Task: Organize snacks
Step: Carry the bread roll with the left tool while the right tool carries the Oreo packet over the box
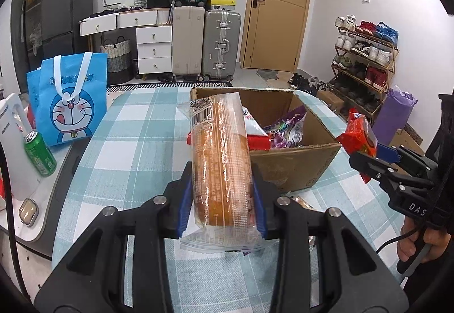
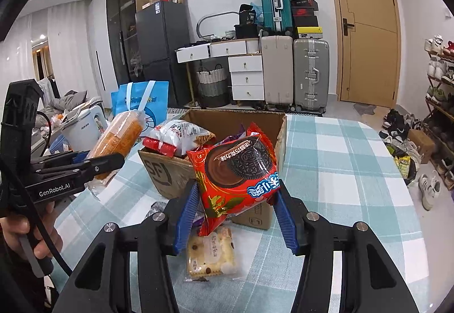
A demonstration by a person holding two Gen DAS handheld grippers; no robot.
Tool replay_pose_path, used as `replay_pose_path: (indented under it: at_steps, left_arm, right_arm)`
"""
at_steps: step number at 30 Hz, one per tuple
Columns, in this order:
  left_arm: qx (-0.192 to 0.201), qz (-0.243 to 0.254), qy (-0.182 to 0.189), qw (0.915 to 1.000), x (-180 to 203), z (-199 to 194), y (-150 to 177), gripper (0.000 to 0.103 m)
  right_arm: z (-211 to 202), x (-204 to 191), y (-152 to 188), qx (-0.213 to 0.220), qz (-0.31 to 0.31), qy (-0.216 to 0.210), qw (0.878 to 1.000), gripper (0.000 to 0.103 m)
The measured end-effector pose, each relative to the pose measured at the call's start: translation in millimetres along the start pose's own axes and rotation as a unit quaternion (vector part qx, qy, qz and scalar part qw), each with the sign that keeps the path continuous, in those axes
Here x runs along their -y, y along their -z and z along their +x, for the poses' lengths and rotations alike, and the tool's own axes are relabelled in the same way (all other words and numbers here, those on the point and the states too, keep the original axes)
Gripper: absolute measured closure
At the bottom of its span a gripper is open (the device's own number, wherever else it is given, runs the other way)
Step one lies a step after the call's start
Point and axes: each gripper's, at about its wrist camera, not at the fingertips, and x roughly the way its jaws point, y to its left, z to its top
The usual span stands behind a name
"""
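My left gripper (image 1: 222, 196) is shut on a long clear pack of orange-brown cake (image 1: 220, 160), held above the checked tablecloth just before the cardboard box (image 1: 295, 168). The same pack (image 2: 119, 140) shows left of the box (image 2: 164, 171) in the right wrist view, with the left gripper (image 2: 96, 164) closed on it. My right gripper (image 2: 235, 199) is shut on a red chocolate-biscuit packet (image 2: 235, 171), lifted near the box's front wall. That red packet (image 1: 359, 133) and the right gripper (image 1: 371, 155) appear at the box's right side. The box holds several snack packets (image 1: 283, 128).
A clear pack of pale biscuits (image 2: 211, 253) lies on the cloth under my right gripper. A blue cartoon bag (image 1: 69, 103), green can (image 1: 39, 154) and white kettle (image 1: 14, 143) stand left. Suitcases (image 1: 207, 43), drawers and a shoe rack (image 1: 366, 63) line the room beyond the table.
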Motion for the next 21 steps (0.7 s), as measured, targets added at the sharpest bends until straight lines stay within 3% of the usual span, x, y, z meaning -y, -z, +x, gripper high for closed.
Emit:
replay_pose_path:
  at_steps: [21]
  left_arm:
    - [-0.021,0.012,0.001,0.9997,8,64,-38,0.07]
  right_arm:
    - [62,11,-29,-0.042,0.006,-0.011,0.999,0.05]
